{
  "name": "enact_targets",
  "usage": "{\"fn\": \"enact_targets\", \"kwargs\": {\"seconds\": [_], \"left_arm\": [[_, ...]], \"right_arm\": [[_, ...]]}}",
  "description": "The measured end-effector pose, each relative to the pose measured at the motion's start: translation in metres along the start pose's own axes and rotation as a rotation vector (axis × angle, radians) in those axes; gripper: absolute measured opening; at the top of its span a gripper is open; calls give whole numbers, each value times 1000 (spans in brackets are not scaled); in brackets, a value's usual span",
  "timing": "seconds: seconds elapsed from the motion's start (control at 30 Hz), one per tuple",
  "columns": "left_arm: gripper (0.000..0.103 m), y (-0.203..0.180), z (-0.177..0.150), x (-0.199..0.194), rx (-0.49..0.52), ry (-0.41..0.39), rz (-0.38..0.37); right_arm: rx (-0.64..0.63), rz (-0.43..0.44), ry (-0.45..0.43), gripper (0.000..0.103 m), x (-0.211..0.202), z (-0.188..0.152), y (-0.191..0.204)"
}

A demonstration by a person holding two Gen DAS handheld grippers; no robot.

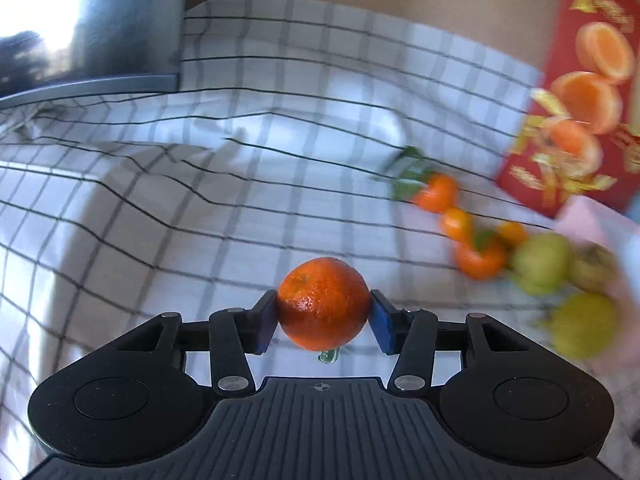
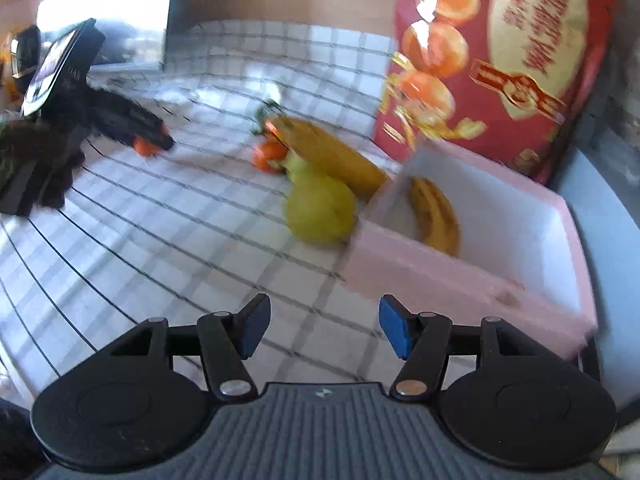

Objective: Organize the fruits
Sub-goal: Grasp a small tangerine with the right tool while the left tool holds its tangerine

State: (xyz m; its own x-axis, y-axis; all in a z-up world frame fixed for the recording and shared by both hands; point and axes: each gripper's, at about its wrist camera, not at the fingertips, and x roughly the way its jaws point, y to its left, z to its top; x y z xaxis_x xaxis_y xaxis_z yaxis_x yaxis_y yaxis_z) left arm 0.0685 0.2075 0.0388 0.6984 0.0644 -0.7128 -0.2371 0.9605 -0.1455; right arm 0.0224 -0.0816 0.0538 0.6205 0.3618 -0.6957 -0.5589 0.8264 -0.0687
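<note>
Left hand-held gripper (image 1: 323,316) pinching round, dimpled mandarin (image 1: 323,304)

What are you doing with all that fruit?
Someone is sorting fruit with two hand-held grippers. The left gripper has a tangerine between its fingers. The right gripper is open and empty near a pink box with bananas inside. More fruit waits on the checked cloth.
</note>
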Motion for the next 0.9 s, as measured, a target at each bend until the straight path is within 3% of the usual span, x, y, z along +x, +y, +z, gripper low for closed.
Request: {"fn": "enact_targets", "kwargs": {"seconds": [0.17, 0.23, 0.37, 0.43, 0.5, 0.57, 0.63, 0.77, 0.9], "left_arm": [[54, -18, -24, -31, -11, 26, -136], [54, -25, -34, -40, 2, 45, -167], [54, -27, -49, -52, -24, 88, -221], [54, -24, -54, -58, -37, 94, -233], [54, -19, -58, -63, -39, 89, -226], [54, -12, -61, -67, -52, 83, -214], [54, -2, -63, -71, -82, 77, -203], [54, 18, -69, -74, -135, 73, -169], [54, 28, -72, -74, -167, 81, -153]], "right_arm": [[20, 166, -73, 61, -1, 59, 4], [55, 225, -71, 61, 7, 101, 0], [116, 240, 13, 60, 53, 172, -9], [112, 230, 78, 51, 89, 199, -9], [141, 248, 182, 40, 128, 215, -8], [170, 259, 265, 39, 162, 222, -3], [156, 214, 325, 39, 193, 226, 8], [84, 111, 383, 39, 225, 224, 28], [83, 80, 433, 39, 239, 221, 33]]}}
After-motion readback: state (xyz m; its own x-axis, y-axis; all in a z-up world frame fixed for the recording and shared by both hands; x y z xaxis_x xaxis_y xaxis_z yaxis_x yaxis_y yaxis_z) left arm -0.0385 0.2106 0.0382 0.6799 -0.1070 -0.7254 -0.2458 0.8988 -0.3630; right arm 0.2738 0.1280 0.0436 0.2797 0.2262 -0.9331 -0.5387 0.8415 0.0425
